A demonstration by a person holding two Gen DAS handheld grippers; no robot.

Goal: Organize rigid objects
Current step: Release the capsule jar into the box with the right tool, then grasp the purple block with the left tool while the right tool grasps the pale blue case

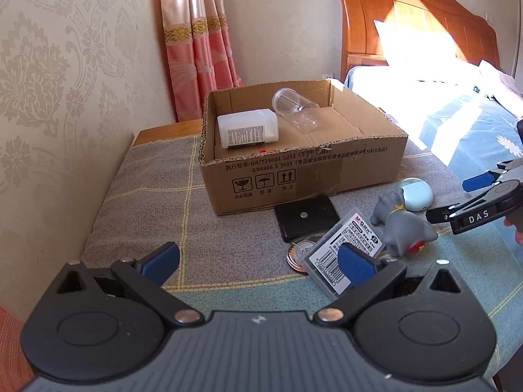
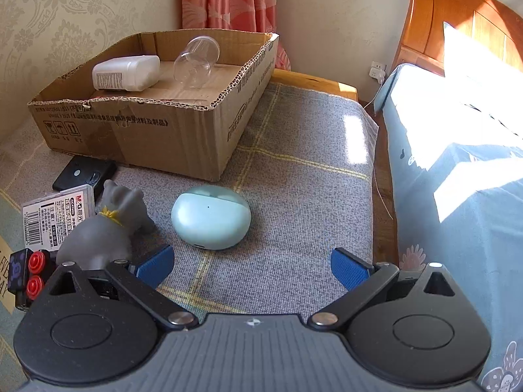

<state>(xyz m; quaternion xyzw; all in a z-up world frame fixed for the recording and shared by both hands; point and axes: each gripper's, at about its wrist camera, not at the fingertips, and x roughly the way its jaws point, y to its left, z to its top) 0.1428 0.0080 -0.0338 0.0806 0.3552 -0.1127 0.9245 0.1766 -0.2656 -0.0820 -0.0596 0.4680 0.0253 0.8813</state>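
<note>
- Cardboard box [image 2: 183, 137] sits at the desk's [image 2: 294, 170] back as the collecting bin; white bottle [image 2: 126, 73] and clear jar [image 2: 196, 62] lie inside
- Mint case [image 2: 210, 222], grey figurine [image 2: 108, 225] wait outside
- Right tool [image 2: 253, 268] spread before the case, likely lining up; left tool [image 1: 258, 263] spread, empty

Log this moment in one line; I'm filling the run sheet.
left gripper open | right gripper open, near earbud case | bottle, jar in box
</note>
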